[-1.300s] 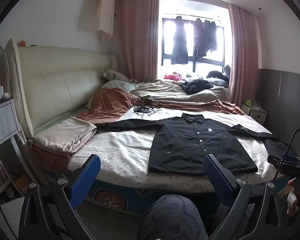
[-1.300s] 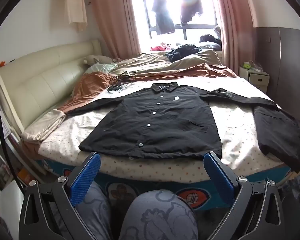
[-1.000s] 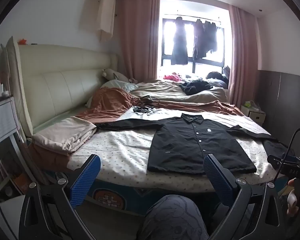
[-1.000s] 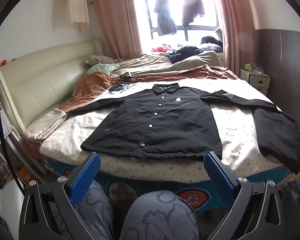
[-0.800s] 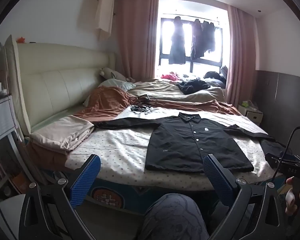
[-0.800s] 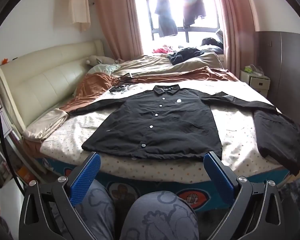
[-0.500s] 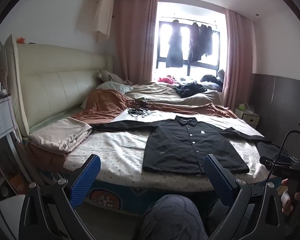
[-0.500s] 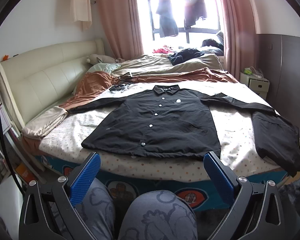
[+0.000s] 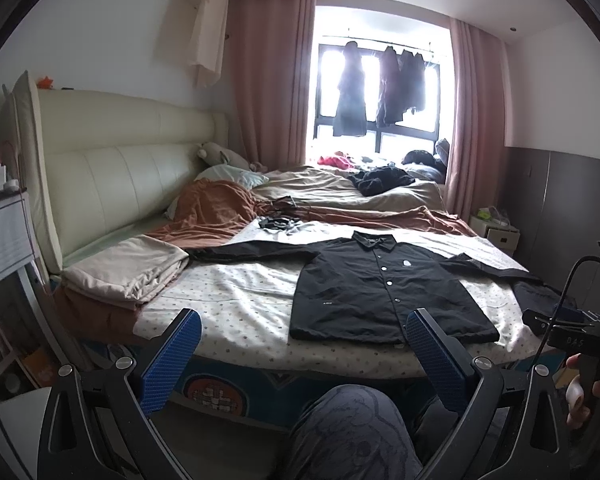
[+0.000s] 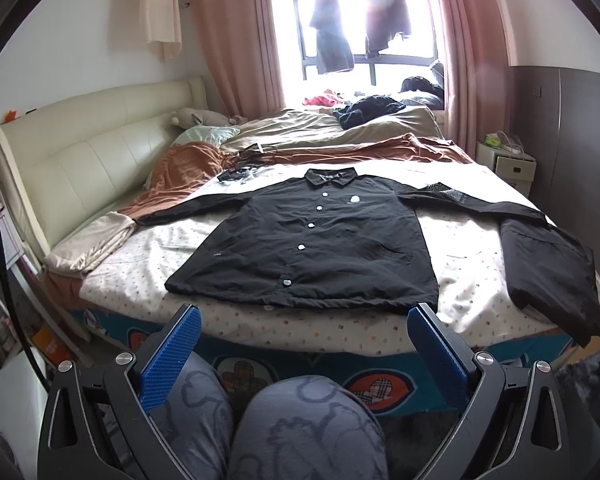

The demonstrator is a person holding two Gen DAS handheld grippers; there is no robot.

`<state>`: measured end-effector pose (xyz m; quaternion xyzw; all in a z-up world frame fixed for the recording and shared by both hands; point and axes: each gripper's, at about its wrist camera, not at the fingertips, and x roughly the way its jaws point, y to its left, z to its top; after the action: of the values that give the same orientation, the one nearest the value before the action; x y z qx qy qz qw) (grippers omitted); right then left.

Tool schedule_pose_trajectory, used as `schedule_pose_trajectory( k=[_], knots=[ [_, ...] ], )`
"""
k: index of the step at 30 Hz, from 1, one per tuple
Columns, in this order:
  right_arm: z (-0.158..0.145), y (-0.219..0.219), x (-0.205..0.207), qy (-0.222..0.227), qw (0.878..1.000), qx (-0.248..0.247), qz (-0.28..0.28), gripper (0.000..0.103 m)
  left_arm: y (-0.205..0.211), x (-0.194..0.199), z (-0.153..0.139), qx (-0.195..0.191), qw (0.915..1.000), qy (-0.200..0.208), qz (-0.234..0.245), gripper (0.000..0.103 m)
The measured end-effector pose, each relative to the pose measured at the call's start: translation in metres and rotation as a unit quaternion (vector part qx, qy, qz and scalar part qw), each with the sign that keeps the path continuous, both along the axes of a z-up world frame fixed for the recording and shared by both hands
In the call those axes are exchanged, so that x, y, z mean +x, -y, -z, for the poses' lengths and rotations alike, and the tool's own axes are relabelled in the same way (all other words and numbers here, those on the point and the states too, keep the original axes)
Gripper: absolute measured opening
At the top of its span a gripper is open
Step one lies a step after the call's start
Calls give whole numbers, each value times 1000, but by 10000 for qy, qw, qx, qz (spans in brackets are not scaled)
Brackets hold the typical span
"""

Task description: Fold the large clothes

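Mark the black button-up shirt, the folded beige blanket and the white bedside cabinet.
black button-up shirt (image 10: 320,248): right wrist view, chest panel.
folded beige blanket (image 9: 128,268): left wrist view, top layer.
white bedside cabinet (image 10: 514,166): right wrist view, front face.

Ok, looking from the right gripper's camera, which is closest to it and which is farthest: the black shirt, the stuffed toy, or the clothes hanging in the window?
From the right gripper:
1. Black shirt, spread flat on the bed just ahead.
2. Stuffed toy, up by the headboard on the left.
3. Hanging clothes, at the window past the bed's far side.
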<state>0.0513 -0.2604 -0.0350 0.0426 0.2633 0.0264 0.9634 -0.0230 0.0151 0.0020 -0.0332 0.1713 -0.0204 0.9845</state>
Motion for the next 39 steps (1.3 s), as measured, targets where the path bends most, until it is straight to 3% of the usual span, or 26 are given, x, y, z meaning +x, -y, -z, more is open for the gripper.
schedule_pose_trajectory(
  k=[39],
  knots=[
    [6, 5, 8, -81, 9997, 227, -43, 103, -1, -4, 3, 122, 9999, -59, -78, 103]
  ],
)
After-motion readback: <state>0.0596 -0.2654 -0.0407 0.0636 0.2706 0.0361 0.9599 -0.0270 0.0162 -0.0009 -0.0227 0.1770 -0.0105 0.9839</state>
